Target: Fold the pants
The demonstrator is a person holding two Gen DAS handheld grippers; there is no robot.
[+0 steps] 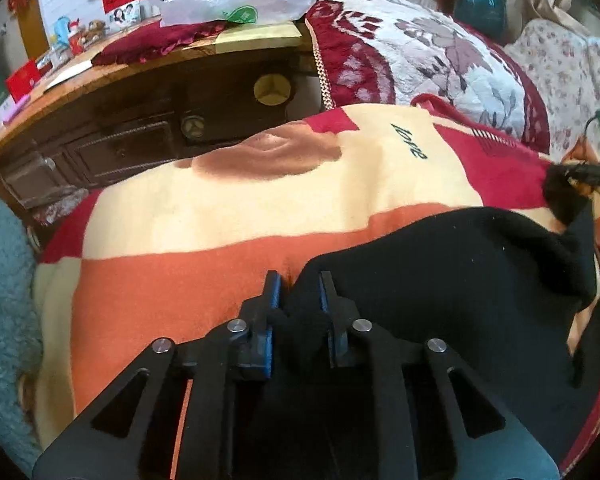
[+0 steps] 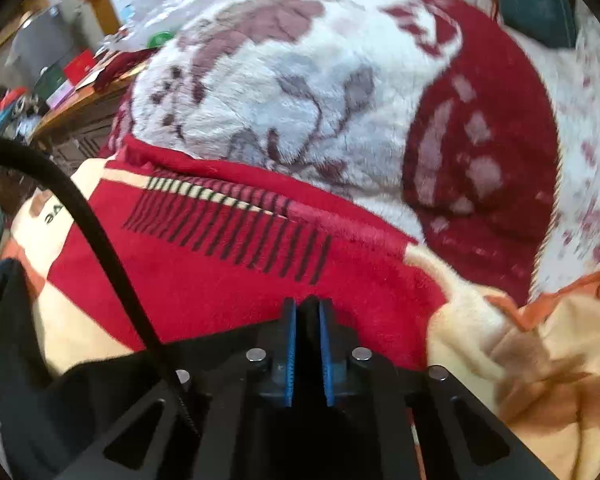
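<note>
Barely begun: both claws grip the black pants [image 1: 440, 280].
Left claw [image 1: 300, 292] and right claw [image 2: 309, 320] each pinch an edge above the bed blanket [image 1: 220, 208]; folding remains.

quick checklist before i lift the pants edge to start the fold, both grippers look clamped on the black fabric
1. Left gripper pinching the black pants: ok, fabric sits bunched between its blue pads.
2. Right gripper pinching the pants: ok, dark fabric fills the narrow gap between its pads.
3. Pants lying flat between the two grips: not ok, the far corner is pulled up into a peak.
4. Black cable clear of the right gripper: not ok, it runs down beside the left linkage.
5. Landing area on the blanket ahead: ok, bare in the left wrist view.
6. Rest of the pants untangled: cannot tell, hidden below the grippers.
</note>
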